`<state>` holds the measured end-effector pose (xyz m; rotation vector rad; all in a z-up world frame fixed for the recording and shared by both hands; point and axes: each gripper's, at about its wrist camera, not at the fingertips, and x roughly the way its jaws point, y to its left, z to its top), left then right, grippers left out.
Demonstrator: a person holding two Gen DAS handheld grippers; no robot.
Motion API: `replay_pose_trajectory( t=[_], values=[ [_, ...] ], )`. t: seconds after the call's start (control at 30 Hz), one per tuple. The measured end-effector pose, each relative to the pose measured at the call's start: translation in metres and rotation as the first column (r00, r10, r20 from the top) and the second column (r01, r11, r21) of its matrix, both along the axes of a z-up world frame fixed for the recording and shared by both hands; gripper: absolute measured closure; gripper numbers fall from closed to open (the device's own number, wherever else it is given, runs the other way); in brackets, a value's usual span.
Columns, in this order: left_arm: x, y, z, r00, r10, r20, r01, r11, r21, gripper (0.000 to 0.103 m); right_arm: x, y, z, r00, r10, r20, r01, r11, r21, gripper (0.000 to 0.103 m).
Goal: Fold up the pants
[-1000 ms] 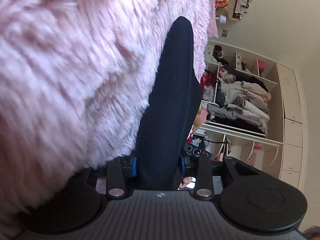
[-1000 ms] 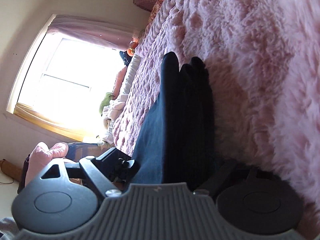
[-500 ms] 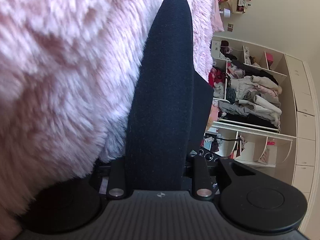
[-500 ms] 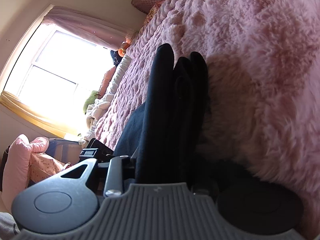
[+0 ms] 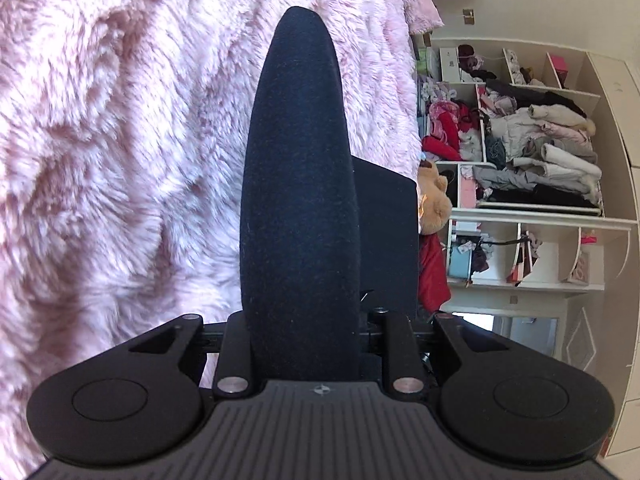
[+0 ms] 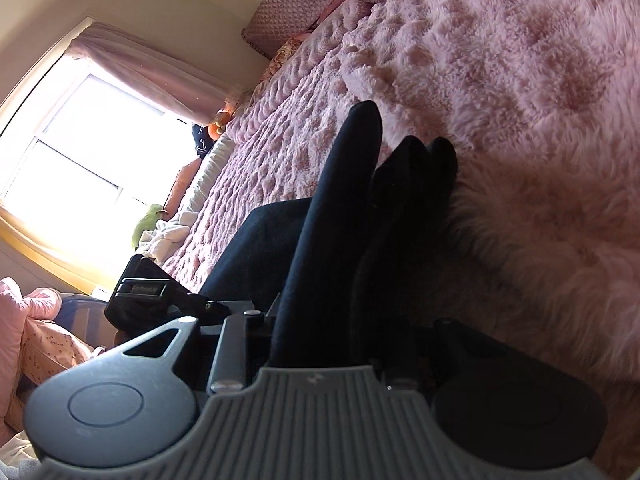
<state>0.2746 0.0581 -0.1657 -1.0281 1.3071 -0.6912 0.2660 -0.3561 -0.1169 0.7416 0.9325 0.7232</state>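
The dark navy pants point(image 5: 298, 184) stand edge-on between the jaws of my left gripper point(image 5: 308, 336), folded into a thick bundle over the fluffy pink bed cover point(image 5: 120, 140). The left gripper is shut on the fabric; its fingertips are hidden by the cloth. In the right wrist view the pants point(image 6: 340, 216) show as several stacked folds held in my right gripper point(image 6: 320, 340), which is shut on them. The other gripper's body point(image 6: 144, 292) shows to the left there.
Open white shelves point(image 5: 520, 184) stuffed with clothes stand beyond the bed's edge, with a brown teddy bear point(image 5: 434, 204) beside them. A bright window point(image 6: 64, 176) with a pink curtain, a pink cushion point(image 6: 296, 4) and pillows lie along the bed's far side.
Both grippers have lifted the folded pants a little and turned; the fold now reaches higher in both views and more of the bed cover shows around it.
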Motion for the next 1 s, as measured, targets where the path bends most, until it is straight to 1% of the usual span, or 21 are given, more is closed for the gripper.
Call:
replay_pose_trajectory(
  t=[0.1, 0.3, 0.4, 0.5, 0.53, 0.63, 0.73, 0.87, 0.93, 1.0],
  values=[
    [-0.007, 0.004, 0.022, 1.000, -0.016, 0.019, 0.016, 1.000, 0.014, 0.075, -0.010, 0.007, 0.014, 1.000, -0.006, 0.002, 0.006, 1.000, 0.014, 0.079],
    [-0.024, 0.038, 0.058, 0.997, -0.006, 0.075, 0.005, 1.000, 0.010, 0.075, -0.023, 0.038, 0.055, 0.997, -0.019, 0.081, 0.015, 0.999, 0.043, 0.079],
    [-0.030, 0.063, 0.082, 0.996, 0.010, 0.092, -0.014, 0.999, 0.041, 0.075, -0.026, 0.065, 0.074, 0.991, 0.003, 0.133, -0.007, 0.999, 0.031, 0.079],
    [-0.033, 0.095, 0.097, 0.996, 0.047, 0.078, -0.053, 0.996, 0.071, 0.075, -0.022, 0.110, 0.090, 0.981, 0.056, 0.187, -0.053, 0.998, -0.020, 0.079],
    [-0.034, 0.109, 0.101, 0.995, 0.064, 0.072, -0.071, 0.994, 0.086, 0.075, -0.019, 0.123, 0.093, 0.978, 0.064, 0.197, -0.061, 0.998, -0.019, 0.079],
    [-0.036, 0.145, 0.119, 0.991, 0.101, 0.083, -0.112, 0.984, 0.138, 0.075, -0.012, 0.159, 0.098, 0.974, 0.065, 0.215, -0.069, 0.998, 0.010, 0.078],
    [-0.035, 0.177, 0.134, 0.988, 0.106, 0.109, -0.126, 0.973, 0.192, 0.074, -0.005, 0.197, 0.098, 0.969, 0.064, 0.240, -0.076, 0.996, 0.038, 0.079],
    [-0.030, 0.216, 0.142, 0.986, 0.109, 0.129, -0.138, 0.959, 0.246, 0.074, 0.005, 0.248, 0.082, 0.976, 0.052, 0.210, -0.078, 0.990, 0.116, 0.078],
    [-0.027, 0.236, 0.146, 0.982, 0.110, 0.156, -0.148, 0.955, 0.259, 0.074, 0.012, 0.273, 0.076, 0.977, 0.070, 0.203, -0.098, 0.986, 0.132, 0.077],
    [-0.023, 0.255, 0.143, 0.980, 0.130, 0.153, -0.165, 0.954, 0.250, 0.074, 0.017, 0.303, 0.073, 0.970, 0.092, 0.224, -0.122, 0.985, 0.121, 0.077]
  ],
)
